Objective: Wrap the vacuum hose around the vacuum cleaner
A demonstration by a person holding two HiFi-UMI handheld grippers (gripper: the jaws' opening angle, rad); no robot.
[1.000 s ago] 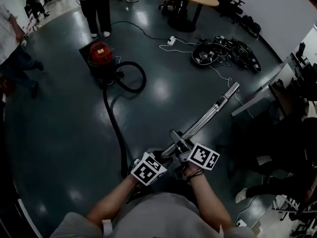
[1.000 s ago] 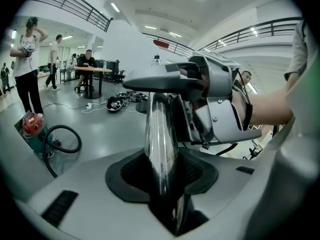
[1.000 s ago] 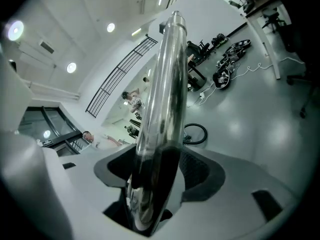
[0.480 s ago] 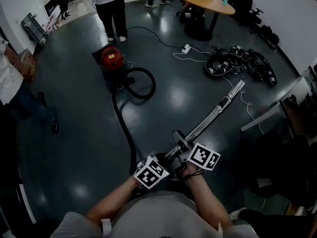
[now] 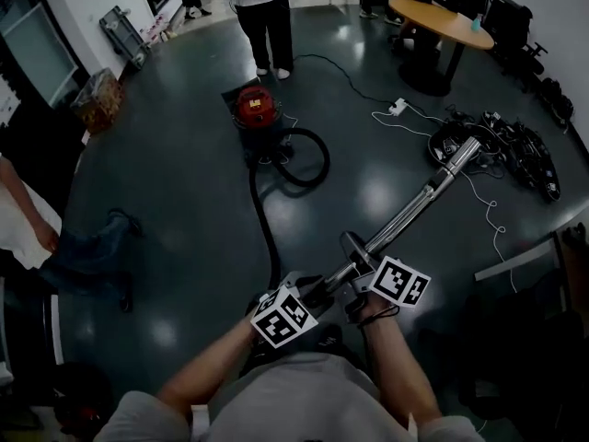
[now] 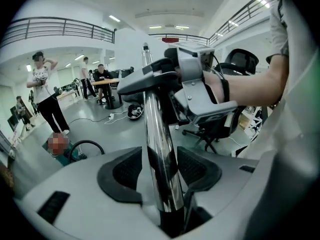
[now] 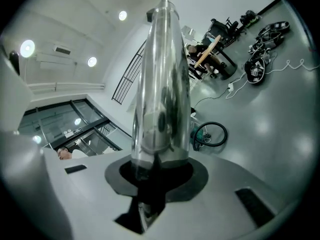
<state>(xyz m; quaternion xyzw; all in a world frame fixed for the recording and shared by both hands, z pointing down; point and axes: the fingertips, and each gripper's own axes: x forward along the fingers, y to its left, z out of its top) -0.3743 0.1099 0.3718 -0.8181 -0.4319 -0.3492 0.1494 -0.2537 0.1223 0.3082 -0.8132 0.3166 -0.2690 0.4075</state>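
Observation:
The red vacuum cleaner (image 5: 256, 109) stands on the dark floor. Its black hose (image 5: 305, 157) makes one loop beside it and runs along the floor toward me. The chrome wand (image 5: 414, 210) is lifted and slants up to the right. My right gripper (image 5: 363, 279) has just closed and is shut on the wand (image 7: 162, 84) near the handle. Lower down, my left gripper (image 5: 313, 295) has just been opening; the wand (image 6: 160, 149) lies between its pads (image 6: 122, 171), which stand slightly off it. The right gripper (image 6: 195, 84) also shows in the left gripper view.
A person (image 5: 262, 12) stands just behind the vacuum and another person (image 5: 46, 238) is at the left edge. A power strip (image 5: 398, 107) with cords, a pile of cables (image 5: 515, 155) and a round table (image 5: 442, 21) lie to the right.
The view has swung left, so the vacuum and hose loop now sit nearer the picture's middle. Both grippers and the wand have shifted slightly right.

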